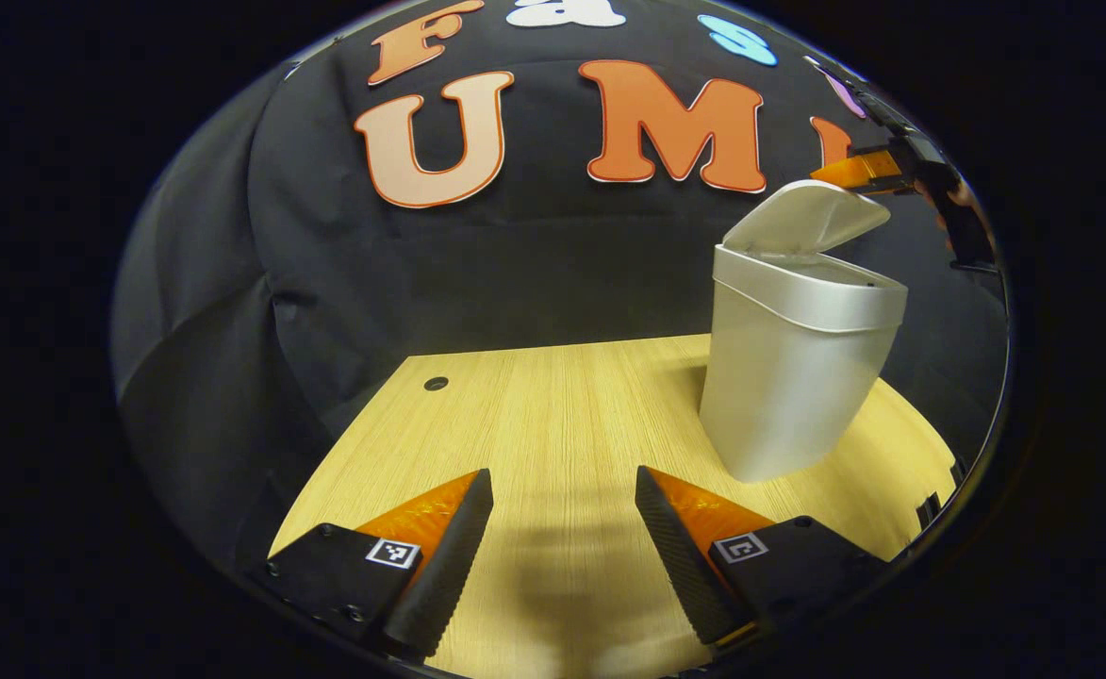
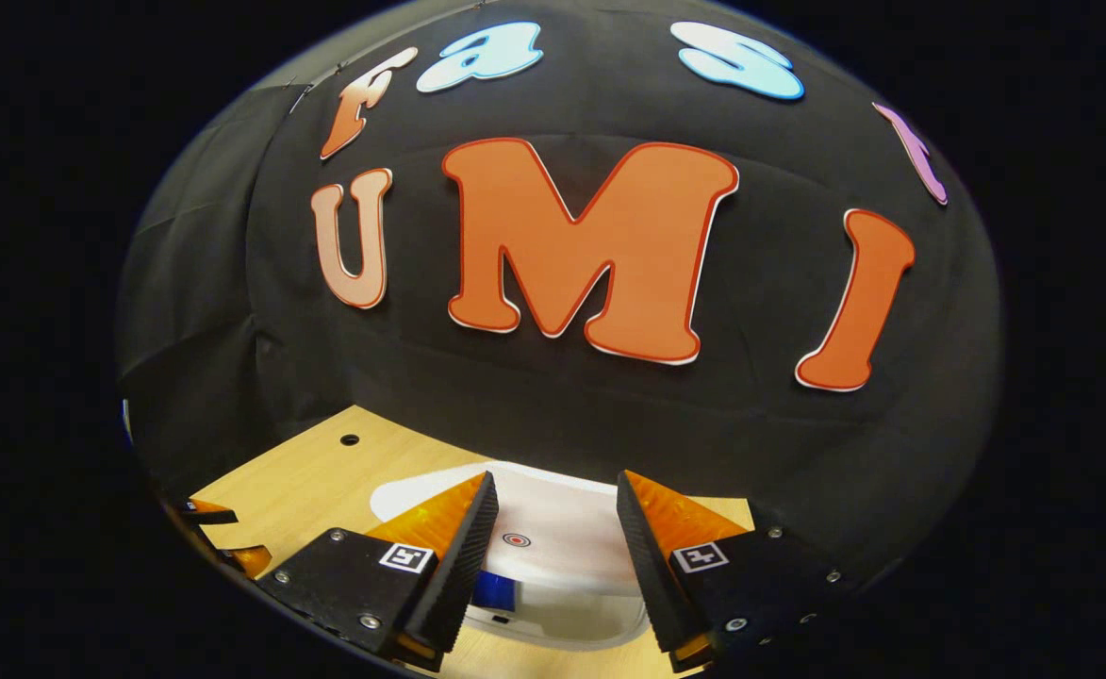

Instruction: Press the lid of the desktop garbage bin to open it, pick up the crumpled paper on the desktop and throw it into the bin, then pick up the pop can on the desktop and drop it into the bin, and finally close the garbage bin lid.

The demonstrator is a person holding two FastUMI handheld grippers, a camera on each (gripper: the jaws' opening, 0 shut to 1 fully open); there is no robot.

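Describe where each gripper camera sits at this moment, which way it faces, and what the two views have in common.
Left gripper view: low over the pale wooden desktop, facing the booth wall; the white plastic garbage bin stands ahead, its white hinged lid partly raised. The left gripper is open.
Right gripper view: above the bin, facing the wall; the lid lies under the open right gripper.
Shared: desktop, bin, lid; the right gripper hangs just past the lid's far edge in the left gripper view.
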